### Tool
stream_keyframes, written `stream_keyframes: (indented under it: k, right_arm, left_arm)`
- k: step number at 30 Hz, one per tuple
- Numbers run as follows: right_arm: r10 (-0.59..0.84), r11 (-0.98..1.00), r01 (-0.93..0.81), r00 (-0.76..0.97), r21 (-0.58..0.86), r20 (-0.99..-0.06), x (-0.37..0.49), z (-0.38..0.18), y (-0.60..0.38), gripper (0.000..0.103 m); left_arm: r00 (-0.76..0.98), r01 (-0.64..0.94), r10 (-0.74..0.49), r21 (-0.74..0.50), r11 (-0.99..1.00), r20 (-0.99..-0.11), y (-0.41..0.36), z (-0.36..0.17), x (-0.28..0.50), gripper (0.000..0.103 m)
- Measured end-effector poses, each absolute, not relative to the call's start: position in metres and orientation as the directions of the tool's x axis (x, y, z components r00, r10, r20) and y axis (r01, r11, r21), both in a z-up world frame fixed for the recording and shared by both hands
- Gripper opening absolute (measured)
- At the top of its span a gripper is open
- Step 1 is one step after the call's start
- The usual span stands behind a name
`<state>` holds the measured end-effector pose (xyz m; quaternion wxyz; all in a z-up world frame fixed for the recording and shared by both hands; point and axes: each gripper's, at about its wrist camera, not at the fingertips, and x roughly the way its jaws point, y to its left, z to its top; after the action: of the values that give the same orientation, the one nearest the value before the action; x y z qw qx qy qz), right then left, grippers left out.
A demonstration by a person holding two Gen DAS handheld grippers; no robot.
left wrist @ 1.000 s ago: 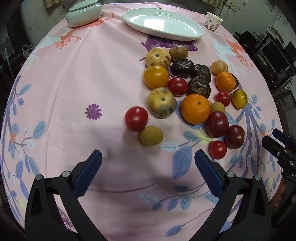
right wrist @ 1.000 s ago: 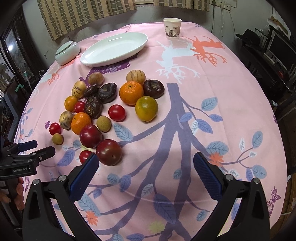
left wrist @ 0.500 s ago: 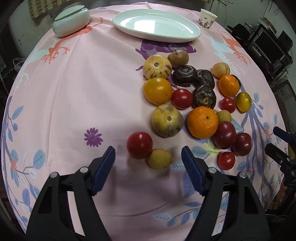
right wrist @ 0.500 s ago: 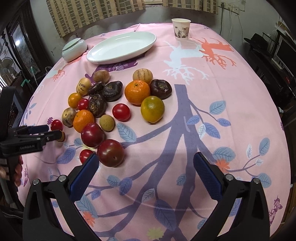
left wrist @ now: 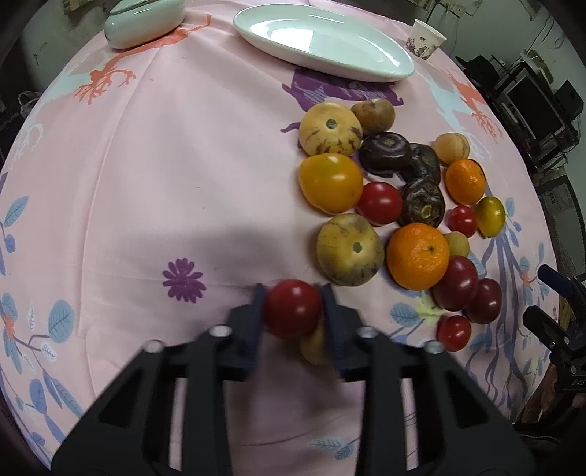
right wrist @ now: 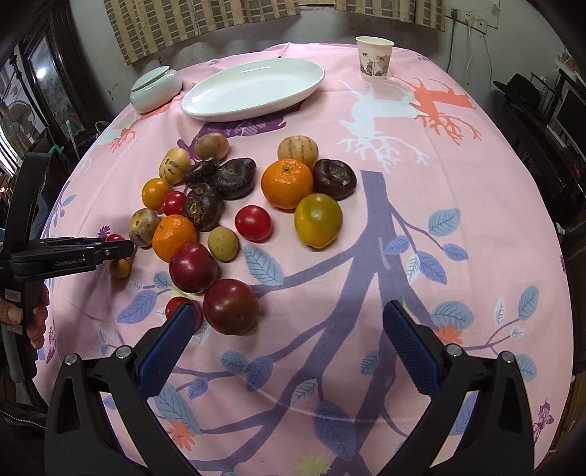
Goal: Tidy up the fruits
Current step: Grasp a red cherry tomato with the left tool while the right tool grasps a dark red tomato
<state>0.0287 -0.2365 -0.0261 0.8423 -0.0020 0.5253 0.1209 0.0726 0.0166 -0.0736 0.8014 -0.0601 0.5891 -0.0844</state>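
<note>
I have the red cherry tomato [left wrist: 292, 308] clamped between my left gripper's [left wrist: 291, 311] fingers [left wrist: 256, 311], both pads pressed on its sides, low over the bench. Just under the right-hand finger a small yellow-brown fruit [left wrist: 314, 346] sits touching the tomato, partly hidden by it. Beyond the fingertips and to their right lies the rest of the pile: a speckled pepino melon [left wrist: 349, 249] nearest, then a mandarin [left wrist: 417, 256], two dark plums [left wrist: 456, 282], another cherry tomato [left wrist: 453, 332], an orange tomato [left wrist: 330, 182] and dark water chestnuts [left wrist: 384, 153]. Far ahead of the fingers stand a white oval dish [left wrist: 326, 40], a lidded pale-green jar [left wrist: 143, 22] and a paper cup [left wrist: 425, 38].

My right gripper [right wrist: 289, 340] has its fingers spread wide with nothing between them; a plum [right wrist: 230, 307] lies just beside its left finger.

The bench wears a pink tablecloth [right wrist: 457, 190] printed with branches and leaves. Striped curtains [right wrist: 205, 22] hang behind it.
</note>
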Motion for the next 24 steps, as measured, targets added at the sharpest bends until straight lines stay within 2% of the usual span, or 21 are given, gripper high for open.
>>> stream_keyframes:
  k: [8, 9, 11, 15, 18, 20, 24]
  right_arm:
    - [0.206, 0.959, -0.262, 0.371, 0.110, -0.906, 0.030, -0.038, -0.225, 0.099]
    - [0.202, 0.955, -0.280, 0.361, 0.101, -0.910, 0.031, -0.041, -0.221, 0.096]
    - [0.208, 0.946, -0.307, 0.331, 0.103, -0.920, 0.034, -0.046, -0.213, 0.078]
    - [0.210, 0.933, -0.347, 0.319, 0.092, -0.924, 0.041, -0.051, -0.200, 0.074]
    - [0.256, 0.915, -0.378, 0.268, 0.143, -0.929, 0.046, -0.057, -0.194, 0.059]
    - [0.253, 0.904, -0.404, 0.243, 0.139, -0.937, 0.047, -0.061, -0.186, 0.040]
    - [0.276, 0.905, -0.390, 0.232, 0.171, -0.933, 0.048, -0.059, -0.189, 0.039]
  left_arm:
    - [0.360, 0.065, -0.234, -0.225, 0.972, -0.903, 0.023, -0.046, 0.059, 0.028]
    - [0.358, 0.057, -0.234, -0.229, 0.972, -0.904, 0.024, -0.047, 0.058, 0.028]
    - [0.357, 0.042, -0.238, -0.239, 0.970, -0.903, 0.027, -0.048, 0.054, 0.028]
    - [0.360, 0.035, -0.240, -0.244, 0.969, -0.902, 0.030, -0.049, 0.046, 0.028]
    - [0.359, 0.034, -0.249, -0.254, 0.967, -0.900, 0.031, -0.048, 0.043, 0.028]
    - [0.361, 0.035, -0.254, -0.259, 0.965, -0.898, 0.030, -0.048, 0.042, 0.028]
    - [0.359, 0.043, -0.265, -0.268, 0.962, -0.895, 0.027, -0.047, 0.040, 0.028]
